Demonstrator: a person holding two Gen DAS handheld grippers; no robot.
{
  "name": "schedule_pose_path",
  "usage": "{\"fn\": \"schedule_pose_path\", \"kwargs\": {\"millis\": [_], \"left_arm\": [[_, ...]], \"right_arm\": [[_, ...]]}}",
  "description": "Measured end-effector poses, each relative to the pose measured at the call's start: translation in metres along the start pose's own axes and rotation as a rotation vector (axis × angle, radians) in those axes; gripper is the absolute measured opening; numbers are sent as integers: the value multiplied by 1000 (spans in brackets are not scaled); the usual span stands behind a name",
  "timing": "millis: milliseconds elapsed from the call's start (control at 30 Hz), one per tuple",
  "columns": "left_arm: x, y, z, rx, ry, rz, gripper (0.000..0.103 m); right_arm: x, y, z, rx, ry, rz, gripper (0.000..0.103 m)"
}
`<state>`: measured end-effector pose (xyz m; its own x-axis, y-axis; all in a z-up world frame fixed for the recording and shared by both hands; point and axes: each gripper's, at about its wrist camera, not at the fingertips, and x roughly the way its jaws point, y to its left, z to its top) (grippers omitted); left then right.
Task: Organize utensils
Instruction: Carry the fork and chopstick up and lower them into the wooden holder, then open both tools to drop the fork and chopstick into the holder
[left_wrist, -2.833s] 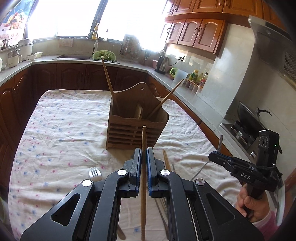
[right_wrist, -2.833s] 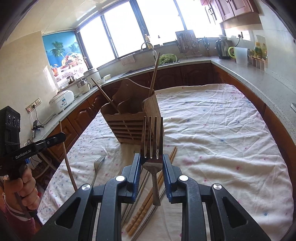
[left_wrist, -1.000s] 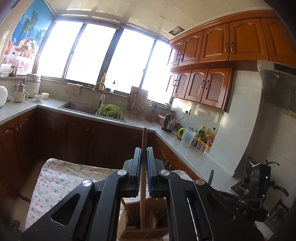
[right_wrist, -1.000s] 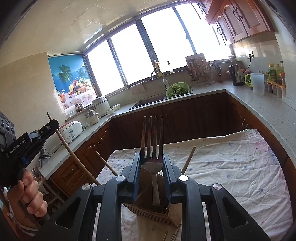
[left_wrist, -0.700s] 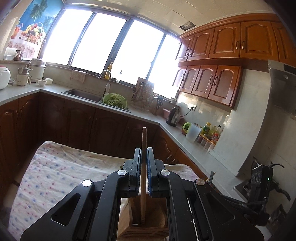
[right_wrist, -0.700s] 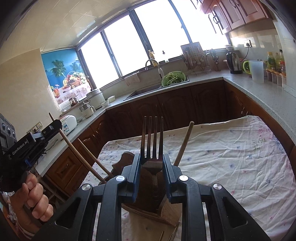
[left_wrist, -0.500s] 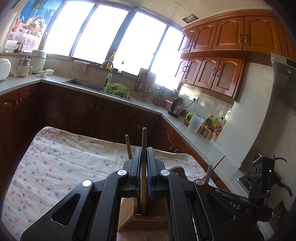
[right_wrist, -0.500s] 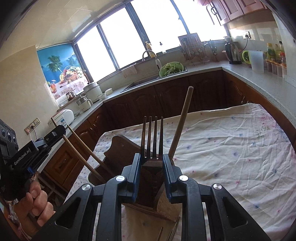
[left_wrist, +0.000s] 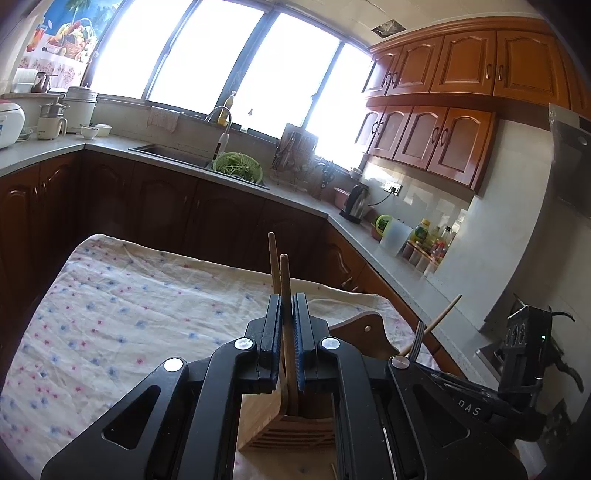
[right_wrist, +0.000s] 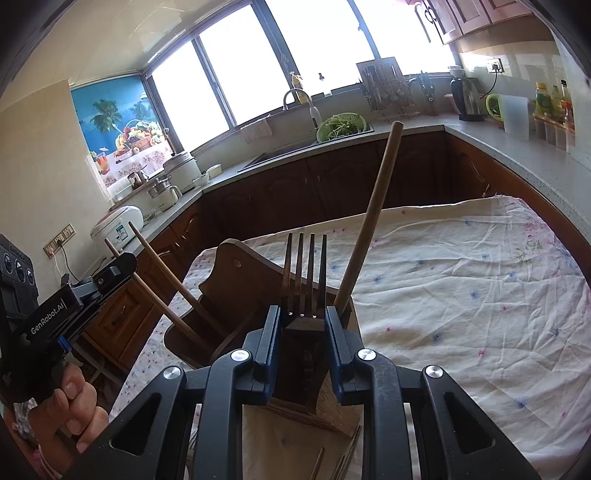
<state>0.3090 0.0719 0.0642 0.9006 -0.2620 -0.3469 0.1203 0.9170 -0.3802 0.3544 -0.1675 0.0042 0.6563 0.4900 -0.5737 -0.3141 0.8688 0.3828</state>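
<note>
**Releasing both utensils into the holder**

While the chopstick (left_wrist: 285, 295) is clamped upright in the left gripper (left_wrist: 287, 343), its lower end inside the wooden holder (left_wrist: 295, 417), release should be straight. Seen from the right wrist, the fork (right_wrist: 304, 280) is pinched by the right gripper (right_wrist: 303, 347) above the holder's compartment; the grip should be eased gently.

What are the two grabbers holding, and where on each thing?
The left gripper pinches a wooden chopstick along its upper shaft. The right gripper clamps a fork at its neck, just below the tines.

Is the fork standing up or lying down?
Standing up. The fork points its prongs upward, pinched by the right tool, with its handle reaching down into the wooden holder.
</note>
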Motion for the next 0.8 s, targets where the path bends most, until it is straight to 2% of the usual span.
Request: {"fn": "schedule_pose_path", "kwargs": {"millis": [133,267,367,433,533,633,667,733,800], "left_arm": [[1,-1,2,2,19,18,10],[-3,2,2,-8,18,31,33],[-8,4,-1,-17,18,35,34],[-12,6,-3,-27,21,37,39],[-20,8,-7,-38,24,49,54],[-31,10,-12,-47,29,53,62],[-36,10,-15,-50,31,60,69],[-44,11,-21,-53,38,64,72],[-51,12,-29,-55,60,73,78]], "right_arm": [[1,0,0,-2,5,1,24],[-2,0,1,-5,-3,-2,27],[-6,-1,2,1,-10,-3,27],[-8,-2,1,2,-12,-8,27],[-14,-2,0,9,-17,-2,29],[-26,-3,-3,16,-36,4,38],[-31,-3,-5,19,-44,4,42],[-42,-6,-9,32,-60,6,50],[-53,-9,-15,46,-76,15,64]]}}
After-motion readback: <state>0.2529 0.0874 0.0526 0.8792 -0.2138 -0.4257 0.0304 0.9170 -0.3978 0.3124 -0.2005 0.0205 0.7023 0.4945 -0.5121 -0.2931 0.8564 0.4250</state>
